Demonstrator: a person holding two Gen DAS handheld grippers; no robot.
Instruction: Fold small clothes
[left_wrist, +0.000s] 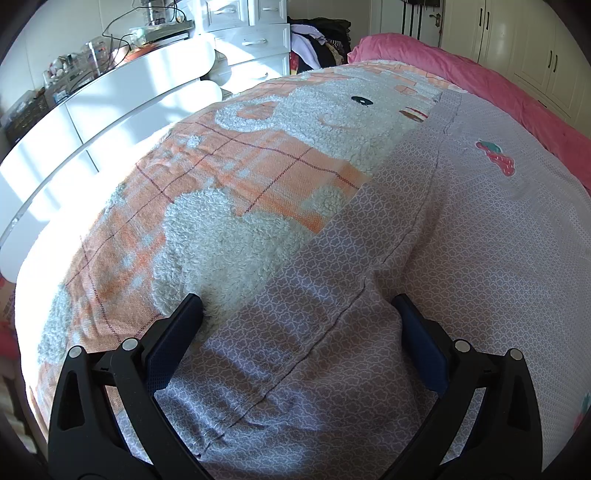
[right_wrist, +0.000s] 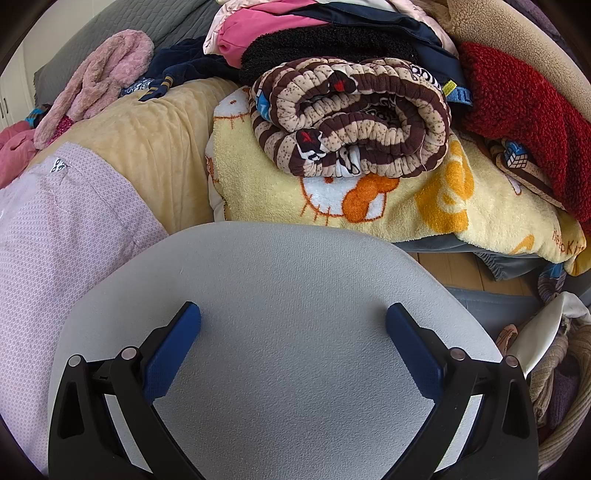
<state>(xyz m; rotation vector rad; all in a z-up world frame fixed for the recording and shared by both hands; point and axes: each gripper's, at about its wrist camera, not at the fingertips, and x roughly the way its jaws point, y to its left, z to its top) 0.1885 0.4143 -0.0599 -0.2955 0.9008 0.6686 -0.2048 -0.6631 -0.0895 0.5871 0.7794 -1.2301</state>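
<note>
A small lilac patterned garment (left_wrist: 461, 229) with a strawberry patch (left_wrist: 498, 158) lies spread flat on an orange and white fleece blanket (left_wrist: 229, 192). My left gripper (left_wrist: 297, 302) is open, low over the garment's sleeve end, its fingers on either side of the sleeve seam, gripping nothing. In the right wrist view the same garment (right_wrist: 62, 236) lies at the left. My right gripper (right_wrist: 293, 312) is open and empty above a grey rounded board (right_wrist: 288, 332), to the right of the garment.
White desk and drawers (left_wrist: 110, 96) stand left of the bed; a pink quilt (left_wrist: 480, 70) lies at the back. Ahead of the right gripper are a yellow cartoon blanket (right_wrist: 406, 206), a rolled brown striped blanket (right_wrist: 351, 118), a red fleece (right_wrist: 524, 118) and piled clothes.
</note>
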